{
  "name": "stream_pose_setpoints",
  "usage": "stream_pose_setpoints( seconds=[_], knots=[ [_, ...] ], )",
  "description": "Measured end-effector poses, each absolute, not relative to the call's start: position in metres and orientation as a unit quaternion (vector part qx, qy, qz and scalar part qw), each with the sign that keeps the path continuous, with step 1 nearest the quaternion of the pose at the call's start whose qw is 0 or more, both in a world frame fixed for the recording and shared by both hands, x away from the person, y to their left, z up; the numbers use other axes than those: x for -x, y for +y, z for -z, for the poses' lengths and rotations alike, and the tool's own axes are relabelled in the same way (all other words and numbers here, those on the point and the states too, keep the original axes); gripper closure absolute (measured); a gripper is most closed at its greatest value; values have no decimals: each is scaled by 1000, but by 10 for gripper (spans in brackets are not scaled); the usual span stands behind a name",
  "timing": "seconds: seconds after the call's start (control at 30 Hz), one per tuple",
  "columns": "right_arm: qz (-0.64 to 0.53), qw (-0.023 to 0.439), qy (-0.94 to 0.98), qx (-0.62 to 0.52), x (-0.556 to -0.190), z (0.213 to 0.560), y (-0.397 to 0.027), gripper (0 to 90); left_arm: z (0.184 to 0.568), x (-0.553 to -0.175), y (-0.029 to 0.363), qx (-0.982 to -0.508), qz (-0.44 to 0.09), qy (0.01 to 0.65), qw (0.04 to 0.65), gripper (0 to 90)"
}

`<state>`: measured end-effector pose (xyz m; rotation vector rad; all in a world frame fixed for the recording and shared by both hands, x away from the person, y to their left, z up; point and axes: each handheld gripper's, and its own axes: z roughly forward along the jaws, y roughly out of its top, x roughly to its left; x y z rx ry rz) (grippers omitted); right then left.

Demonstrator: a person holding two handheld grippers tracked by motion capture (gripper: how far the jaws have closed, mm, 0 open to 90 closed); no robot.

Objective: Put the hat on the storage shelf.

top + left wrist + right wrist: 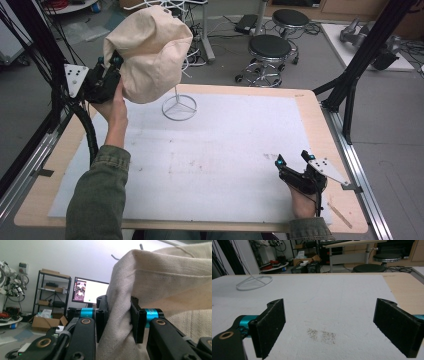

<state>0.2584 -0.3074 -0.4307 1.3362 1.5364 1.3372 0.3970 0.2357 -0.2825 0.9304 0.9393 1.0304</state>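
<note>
A cream canvas bag (150, 50) hangs in the air over the table's far left, draped about the top of a white wire stand (179, 106). My left gripper (111, 65) is shut on a fold of the bag's cloth (120, 315), which is pinched between both black pads. My right gripper (293, 159) rests low near the table's front right edge, open, with nothing between its pads (272, 327). The stand's round wire base (254, 282) lies far off to the left in the right gripper view.
A white foam mat (215, 155) covers most of the wooden table (320, 125). Black frame posts (360, 65) rise at both sides. Two stools (270, 55) stand beyond the far edge. A faint speckled stain (322, 336) marks the mat ahead of my right gripper.
</note>
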Motion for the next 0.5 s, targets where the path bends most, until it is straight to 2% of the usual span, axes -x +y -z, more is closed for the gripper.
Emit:
stream_pose_setpoints(
  seconds=[0.2, 0.43, 0.5],
  knots=[
    [-515, 345, 591, -517, -259, 431, -307, 97, 287, -396, 239, -411, -447, 421, 674, 659],
    [-514, 344, 592, -517, -259, 431, -308, 97, 288, -391, 246, -408, -426, 425, 686, 400],
    [-516, 344, 592, -515, -259, 431, -308, 97, 288, -388, 247, -417, -430, 423, 680, 361]
  ],
)
